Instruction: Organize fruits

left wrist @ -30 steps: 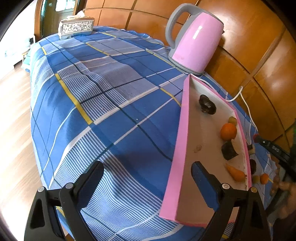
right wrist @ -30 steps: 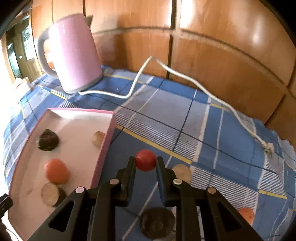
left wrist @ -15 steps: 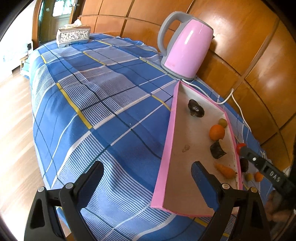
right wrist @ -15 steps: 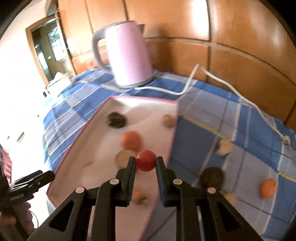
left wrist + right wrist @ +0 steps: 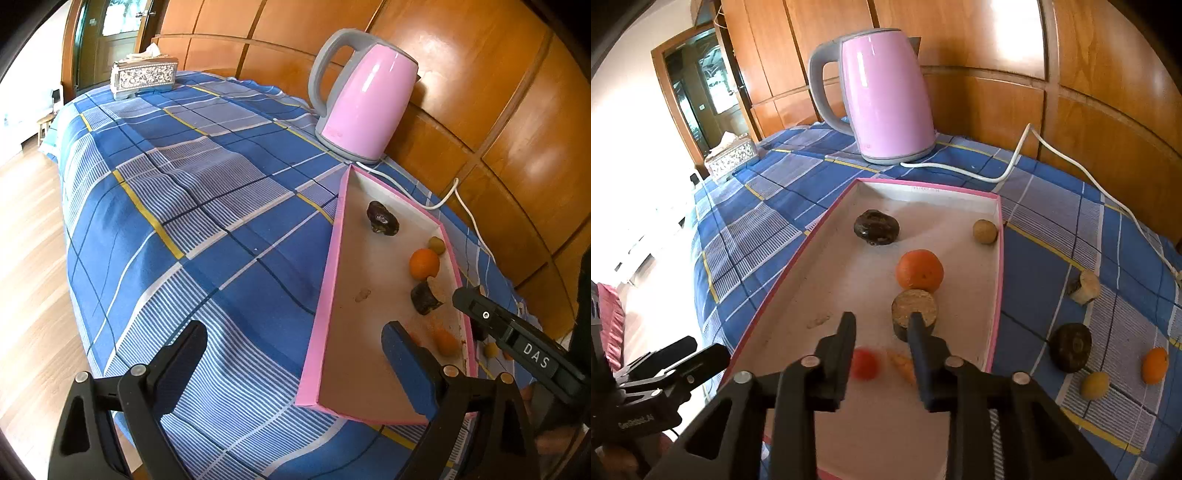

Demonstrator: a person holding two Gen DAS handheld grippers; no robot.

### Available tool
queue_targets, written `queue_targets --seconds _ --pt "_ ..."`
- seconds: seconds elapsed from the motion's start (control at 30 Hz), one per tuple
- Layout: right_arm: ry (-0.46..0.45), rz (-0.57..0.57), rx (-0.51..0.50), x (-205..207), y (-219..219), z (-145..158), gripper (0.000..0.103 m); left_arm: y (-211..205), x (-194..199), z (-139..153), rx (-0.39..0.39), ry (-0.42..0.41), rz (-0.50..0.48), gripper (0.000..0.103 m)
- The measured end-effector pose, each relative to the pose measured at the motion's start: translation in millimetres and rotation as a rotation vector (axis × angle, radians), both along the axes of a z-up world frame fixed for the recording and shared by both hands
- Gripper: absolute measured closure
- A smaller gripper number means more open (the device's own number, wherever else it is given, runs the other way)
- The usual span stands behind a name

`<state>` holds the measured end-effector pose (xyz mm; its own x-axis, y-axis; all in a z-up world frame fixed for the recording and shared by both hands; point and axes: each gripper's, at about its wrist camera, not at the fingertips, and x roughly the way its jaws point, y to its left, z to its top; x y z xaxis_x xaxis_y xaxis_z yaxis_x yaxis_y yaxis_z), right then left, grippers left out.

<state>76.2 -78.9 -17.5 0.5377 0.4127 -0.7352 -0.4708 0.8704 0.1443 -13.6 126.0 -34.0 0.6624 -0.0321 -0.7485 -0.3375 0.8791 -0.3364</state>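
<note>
Tongs (image 5: 881,325) opening; blurred red fruit (image 5: 865,363) apparently loose.

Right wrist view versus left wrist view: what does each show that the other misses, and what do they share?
Only the right wrist view shows the blurred red fruit between the right gripper's opening jaws, clear of both pads, plus the cut pale-topped fruit and dark round fruit lying on the cloth right of the tray.

Only the left wrist view shows the wooden floor and the left gripper's wide-open jaws from behind.

Both show the pink tray, orange, pink kettle and tissue box.
</note>
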Motion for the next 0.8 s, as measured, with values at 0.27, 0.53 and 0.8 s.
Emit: queue_targets --seconds 0.27,0.53,0.8 --pt "-0.043 -0.051 0.003 -15.5 -16.8 7.9 0.073 -2.5 0.1 1.0 0.003 -0.002 -0.006 0.007" --pt "-0.077 -0.216 0.019 -28.7 -73.5 13.5 0.073 -4.6 0.1 1.4 0.008 -0.004 -0.012 0.007" --pt "-0.079 -0.444 0.006 -43.1 -148.4 6.5 0.073 -6.9 1.0 1.5 0.011 -0.003 -0.02 0.007"
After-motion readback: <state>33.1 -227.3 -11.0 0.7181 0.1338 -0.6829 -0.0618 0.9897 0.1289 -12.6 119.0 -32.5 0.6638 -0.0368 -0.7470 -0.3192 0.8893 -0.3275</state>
